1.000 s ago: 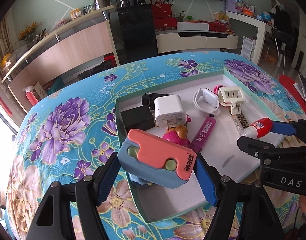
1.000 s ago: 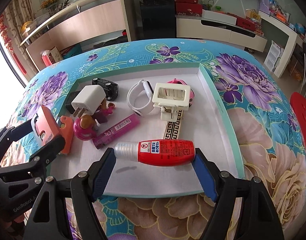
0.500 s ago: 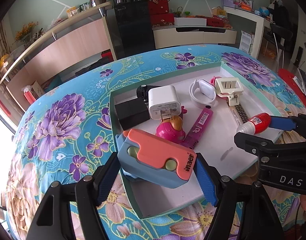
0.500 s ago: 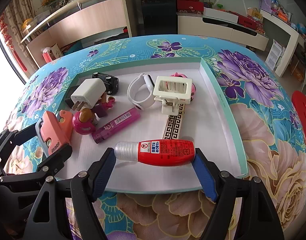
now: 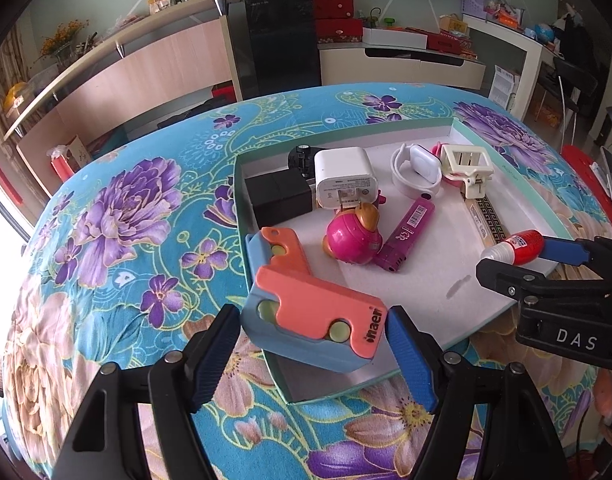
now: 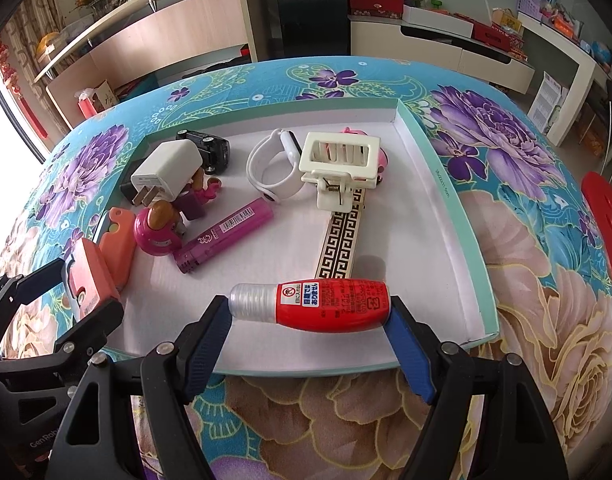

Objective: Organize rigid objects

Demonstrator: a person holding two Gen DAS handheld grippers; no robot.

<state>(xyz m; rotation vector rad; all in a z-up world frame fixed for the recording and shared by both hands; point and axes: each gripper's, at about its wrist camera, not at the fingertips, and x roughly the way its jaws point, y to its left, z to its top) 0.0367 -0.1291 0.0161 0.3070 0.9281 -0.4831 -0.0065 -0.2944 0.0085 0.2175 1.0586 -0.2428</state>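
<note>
Coral cutter (image 5: pixel 319 317): printed "inaer", clamped in left gripper (image 5: pixel 314 354).
Red bottle (image 6: pixel 322 305): Japanese label, clamped in right gripper (image 6: pixel 308 346), marked "DAS".

We see a table (image 6: pixel 518 248) draped in a turquoise cloth with big purple and peach flowers. Directly on it, just ahead of our fingers, lies a shallow mint-rimmed tray (image 6: pixel 446 184) with a white floor, its near edge right beneath the fingertips. A red item (image 6: pixel 602 216) sits far right of the fingers.
</note>
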